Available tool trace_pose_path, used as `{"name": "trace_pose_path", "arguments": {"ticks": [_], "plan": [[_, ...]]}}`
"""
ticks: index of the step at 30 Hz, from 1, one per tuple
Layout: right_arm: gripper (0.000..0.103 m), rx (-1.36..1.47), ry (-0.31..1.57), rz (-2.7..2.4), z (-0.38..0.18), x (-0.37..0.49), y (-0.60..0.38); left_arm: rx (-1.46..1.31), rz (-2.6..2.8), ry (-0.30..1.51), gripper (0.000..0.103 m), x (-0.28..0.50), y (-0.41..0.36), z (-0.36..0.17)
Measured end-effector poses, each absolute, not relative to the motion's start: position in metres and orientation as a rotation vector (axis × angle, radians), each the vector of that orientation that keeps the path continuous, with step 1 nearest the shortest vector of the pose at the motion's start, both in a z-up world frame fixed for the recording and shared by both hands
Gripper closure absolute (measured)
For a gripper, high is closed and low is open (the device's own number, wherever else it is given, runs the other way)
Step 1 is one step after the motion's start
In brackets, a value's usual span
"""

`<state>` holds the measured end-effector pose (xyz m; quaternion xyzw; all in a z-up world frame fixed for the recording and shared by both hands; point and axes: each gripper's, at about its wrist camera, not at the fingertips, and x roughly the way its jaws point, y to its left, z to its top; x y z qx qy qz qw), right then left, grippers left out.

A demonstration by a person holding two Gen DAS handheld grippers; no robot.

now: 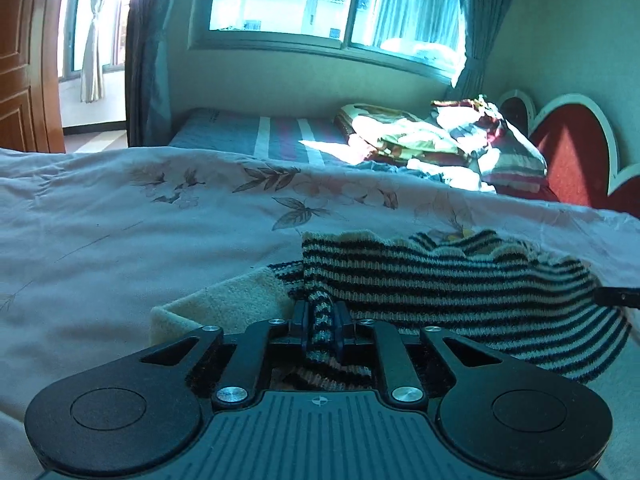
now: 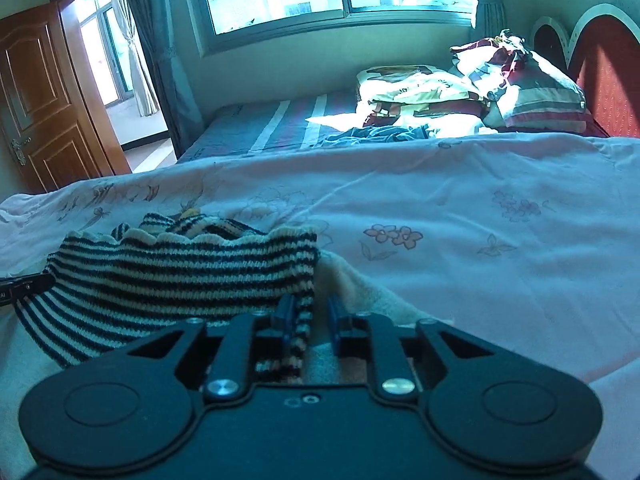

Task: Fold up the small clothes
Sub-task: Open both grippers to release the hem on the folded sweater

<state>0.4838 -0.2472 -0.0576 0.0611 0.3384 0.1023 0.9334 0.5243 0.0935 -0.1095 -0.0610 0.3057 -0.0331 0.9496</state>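
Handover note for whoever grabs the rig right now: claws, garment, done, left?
Left claw: shut on the striped sweater, pinching its near edge.
Right claw: jaws slightly apart around the sweater's other near edge; grip not firm.
Sweater lies on the floral bedsheet, partly over a cream cloth, with one fold apparently made.
Left: close the right claw, finish the fold, flatten it.

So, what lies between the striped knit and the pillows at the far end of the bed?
In both views, only the floral quilt, then striped sheet with crumpled clothes.
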Motion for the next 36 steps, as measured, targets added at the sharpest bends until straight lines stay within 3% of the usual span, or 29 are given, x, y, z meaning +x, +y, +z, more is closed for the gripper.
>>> {"name": "trace_pose_path", "arguments": {"ticks": [1, 2, 3, 10, 14, 15, 20, 24, 28, 32, 36], "plan": [[0.074, 0.123, 0.668, 0.207, -0.052, 0.480, -0.247, -0.134, -0.028, 0.587, 0.063, 0.518, 0.094, -0.102], [0.074, 0.105, 0.641, 0.204, -0.046, 0.475, -0.244, -0.136, 0.003, 0.535, 0.028, 0.512, 0.090, -0.093], [0.074, 0.095, 0.626, 0.215, -0.042, 0.474, -0.240, -0.139, -0.010, 0.486, 0.020, 0.507, 0.084, -0.085], [0.080, -0.041, 0.668, 0.404, -0.042, 0.497, -0.163, 0.053, -0.251, 0.602, 0.020, 0.540, -0.011, -0.092], [0.079, -0.163, 0.675, 0.372, -0.060, 0.508, -0.154, 0.062, -0.228, 0.666, 0.019, 0.555, -0.009, -0.105], [0.079, -0.179, 0.666, 0.322, -0.064, 0.511, -0.163, 0.031, -0.223, 0.677, 0.014, 0.557, -0.003, -0.105], [0.080, -0.017, 0.677, 0.263, -0.069, 0.519, -0.208, -0.023, -0.200, 0.688, 0.009, 0.562, 0.007, -0.111], [0.077, -0.095, 0.660, 0.252, -0.065, 0.510, -0.196, -0.046, -0.188, 0.671, 0.009, 0.557, 0.013, -0.104], [0.073, -0.106, 0.618, 0.296, -0.045, 0.468, -0.198, -0.007, -0.168, 0.575, 0.009, 0.503, 0.031, -0.078], [0.072, -0.097, 0.634, 0.418, -0.043, 0.431, -0.177, 0.004, -0.224, 0.611, 0.009, 0.469, 0.021, -0.082], [0.059, -0.165, 0.637, 0.460, -0.050, 0.417, -0.143, 0.066, -0.224, 0.660, 0.009, 0.459, 0.008, -0.101]]}}
